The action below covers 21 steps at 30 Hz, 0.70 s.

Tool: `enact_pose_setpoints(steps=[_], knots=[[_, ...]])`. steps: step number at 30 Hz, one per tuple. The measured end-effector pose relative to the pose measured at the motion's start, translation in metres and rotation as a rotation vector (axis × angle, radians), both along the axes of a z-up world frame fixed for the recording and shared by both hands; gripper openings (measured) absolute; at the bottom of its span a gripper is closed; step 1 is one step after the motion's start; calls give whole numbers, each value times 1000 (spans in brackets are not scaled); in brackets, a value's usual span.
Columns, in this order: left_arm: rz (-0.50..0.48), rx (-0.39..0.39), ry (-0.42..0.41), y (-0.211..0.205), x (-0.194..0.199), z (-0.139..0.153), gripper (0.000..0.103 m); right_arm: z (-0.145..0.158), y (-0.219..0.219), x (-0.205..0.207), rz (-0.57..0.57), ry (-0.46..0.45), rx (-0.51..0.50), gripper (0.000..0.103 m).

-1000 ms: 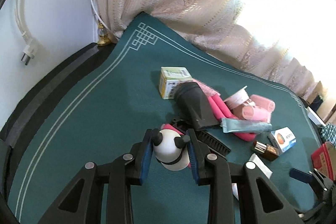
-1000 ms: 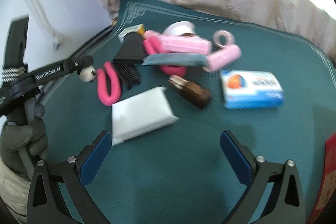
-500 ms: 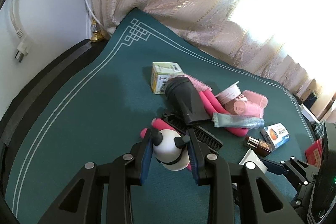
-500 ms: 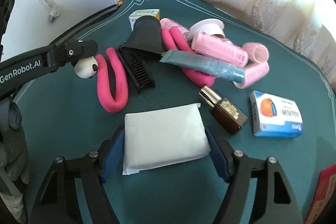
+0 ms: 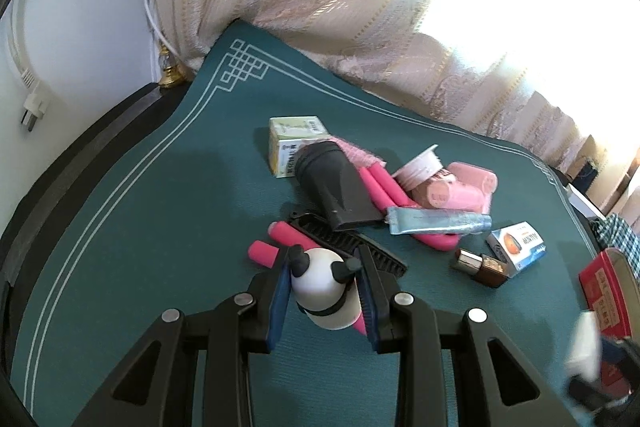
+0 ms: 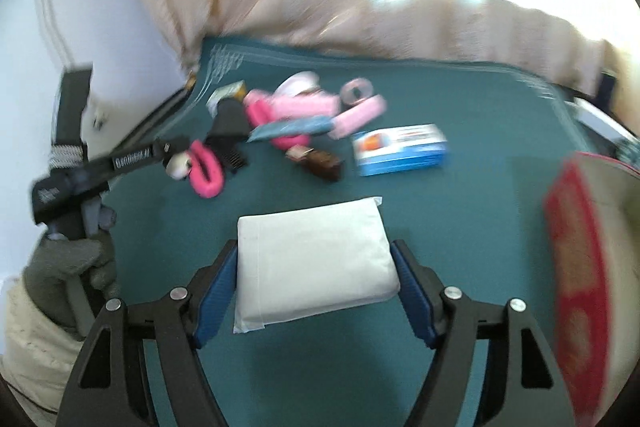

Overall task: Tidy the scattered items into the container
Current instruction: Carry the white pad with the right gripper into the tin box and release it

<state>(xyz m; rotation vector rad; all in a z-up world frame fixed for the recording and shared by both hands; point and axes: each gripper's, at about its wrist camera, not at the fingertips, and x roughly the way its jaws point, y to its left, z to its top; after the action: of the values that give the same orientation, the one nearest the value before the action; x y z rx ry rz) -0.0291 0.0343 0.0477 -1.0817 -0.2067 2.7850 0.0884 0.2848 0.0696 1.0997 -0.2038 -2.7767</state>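
My left gripper (image 5: pixel 324 269) is shut on a white panda toy (image 5: pixel 322 287) and holds it above the green mat (image 5: pixel 140 227); it also shows in the right wrist view (image 6: pixel 178 163). My right gripper (image 6: pixel 314 259) is shut on a white tissue pack (image 6: pixel 312 259), lifted off the mat and close to the red container (image 6: pixel 580 267) at the right. The container also shows in the left wrist view (image 5: pixel 604 291). The pile holds a black nozzle (image 5: pixel 336 187), a black comb (image 5: pixel 348 241), pink rollers (image 5: pixel 464 187), a tube (image 5: pixel 436 223), a brown bottle (image 5: pixel 484 265) and a blue box (image 5: pixel 518 245).
A yellow-green box (image 5: pixel 292 143) lies at the back of the pile. A curtain (image 5: pixel 340 7) hangs along the far edge. A wall plug (image 5: pixel 34 107) and cable hang at the left. The table's dark rim (image 5: pixel 60 167) runs along the left.
My right gripper closed on the tissue pack, lifted it and moved right toward the red container. My left gripper still holds the panda and has shifted only slightly.
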Motion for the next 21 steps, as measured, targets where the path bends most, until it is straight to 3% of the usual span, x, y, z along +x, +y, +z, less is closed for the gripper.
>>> enact_pose_setpoints(steps=[7,13,17,21], knots=[[-93,-24,8,32,22,4,33,39,84,71,-252,126,-5,77],[-225,-16,36,82,52,17,33,35,148,101,-443,125,-20,77],[-258,-26,52,101,61,25,33,29,170,115,-498,124,-41,77],[-197,-38,50,86,63,26,33,29,175,124,-493,145,-41,77]])
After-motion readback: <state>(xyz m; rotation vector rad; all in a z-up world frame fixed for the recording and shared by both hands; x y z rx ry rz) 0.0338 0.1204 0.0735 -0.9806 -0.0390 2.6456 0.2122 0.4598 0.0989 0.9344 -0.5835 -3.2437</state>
